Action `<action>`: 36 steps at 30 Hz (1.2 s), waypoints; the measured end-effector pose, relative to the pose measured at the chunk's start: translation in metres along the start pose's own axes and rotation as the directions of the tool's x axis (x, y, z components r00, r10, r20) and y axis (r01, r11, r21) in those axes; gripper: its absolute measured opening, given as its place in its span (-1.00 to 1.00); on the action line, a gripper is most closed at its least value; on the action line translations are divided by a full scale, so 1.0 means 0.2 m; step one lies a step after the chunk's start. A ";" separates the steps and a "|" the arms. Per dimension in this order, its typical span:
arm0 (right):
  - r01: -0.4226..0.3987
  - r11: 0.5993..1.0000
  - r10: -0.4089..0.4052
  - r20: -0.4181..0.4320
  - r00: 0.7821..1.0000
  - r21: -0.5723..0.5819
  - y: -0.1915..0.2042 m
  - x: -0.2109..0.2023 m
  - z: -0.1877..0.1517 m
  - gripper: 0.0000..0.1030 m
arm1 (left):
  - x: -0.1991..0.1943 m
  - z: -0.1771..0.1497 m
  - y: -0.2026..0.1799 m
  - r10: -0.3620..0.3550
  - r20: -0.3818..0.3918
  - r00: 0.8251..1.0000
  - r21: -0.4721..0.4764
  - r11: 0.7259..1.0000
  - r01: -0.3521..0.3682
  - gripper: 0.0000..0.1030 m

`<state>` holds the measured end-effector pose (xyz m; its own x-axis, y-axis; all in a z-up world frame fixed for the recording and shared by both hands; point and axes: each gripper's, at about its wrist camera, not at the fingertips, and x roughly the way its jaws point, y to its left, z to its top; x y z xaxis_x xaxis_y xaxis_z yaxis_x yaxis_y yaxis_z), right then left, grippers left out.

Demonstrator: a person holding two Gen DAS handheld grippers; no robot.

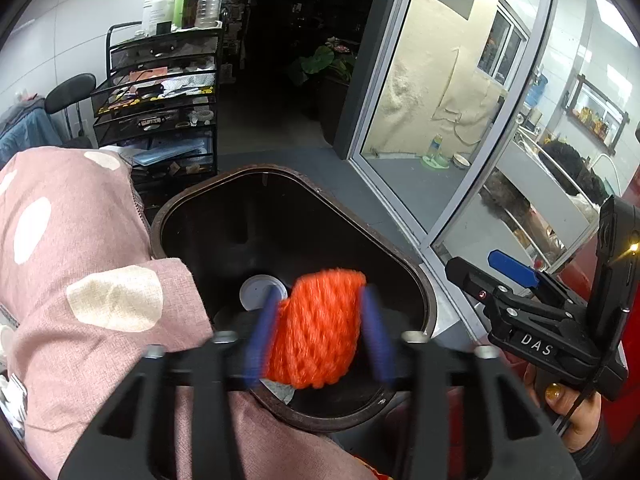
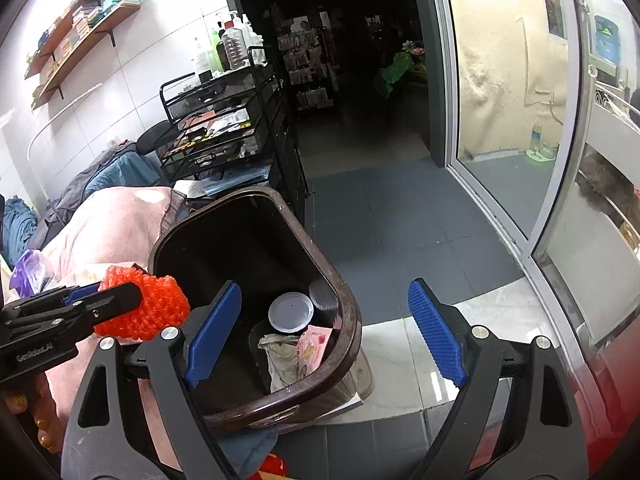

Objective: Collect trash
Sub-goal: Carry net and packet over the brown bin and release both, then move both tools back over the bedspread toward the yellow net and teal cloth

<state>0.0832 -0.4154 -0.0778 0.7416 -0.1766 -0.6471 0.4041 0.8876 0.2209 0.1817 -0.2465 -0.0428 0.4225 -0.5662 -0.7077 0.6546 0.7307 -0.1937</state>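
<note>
My left gripper point(image 1: 318, 328) is shut on an orange foam net point(image 1: 320, 328) and holds it over the near edge of a dark brown trash bin point(image 1: 430, 304). In the right wrist view the orange net point(image 2: 154, 312) sits just left of the bin's rim point(image 2: 344, 292). The bin holds a white round lid point(image 2: 291, 312), crumpled paper point(image 2: 280, 354) and a pink wrapper point(image 2: 314, 350). My right gripper point(image 2: 326, 334) is open and empty above the bin's right rim; it also shows at the right of the left wrist view point(image 1: 496, 270).
A pink dotted cushion point(image 1: 80, 264) presses against the bin's left side. A black mesh drawer cart point(image 1: 160, 92) with bottles on top stands behind. A glass sliding door point(image 2: 516, 120) is at the right. Grey tile floor point(image 2: 400, 216) lies beyond the bin.
</note>
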 end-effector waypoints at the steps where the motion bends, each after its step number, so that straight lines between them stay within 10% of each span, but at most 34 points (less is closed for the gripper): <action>1: 0.000 1.000 0.000 0.000 1.000 -0.002 0.00 0.00 0.00 0.65 | -0.01 -0.01 0.00 0.008 0.012 1.000 0.000 1.000 -0.008 0.50; 8: -0.003 1.000 0.003 -0.001 1.000 -0.004 0.01 0.00 -0.01 0.75 | -0.12 -0.02 -0.05 0.076 0.095 0.993 0.071 0.994 -0.083 0.89; 21: -0.062 0.996 0.062 0.007 0.998 -0.071 0.15 -0.02 -0.05 0.79 | -0.41 -0.12 0.00 0.107 0.223 0.969 0.043 0.992 -0.120 0.89; 36: -0.181 0.970 0.178 -0.033 0.983 -0.163 0.46 -0.05 -0.09 0.82 | -0.74 -0.38 0.25 0.303 0.290 0.908 -0.097 0.953 -0.287 0.89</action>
<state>0.1024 -0.3236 -0.0643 0.7836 -0.0014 -0.6213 0.1700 0.9623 0.2122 0.1046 -0.0984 0.0006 0.7637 -0.4036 -0.5039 0.4421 0.8957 -0.0474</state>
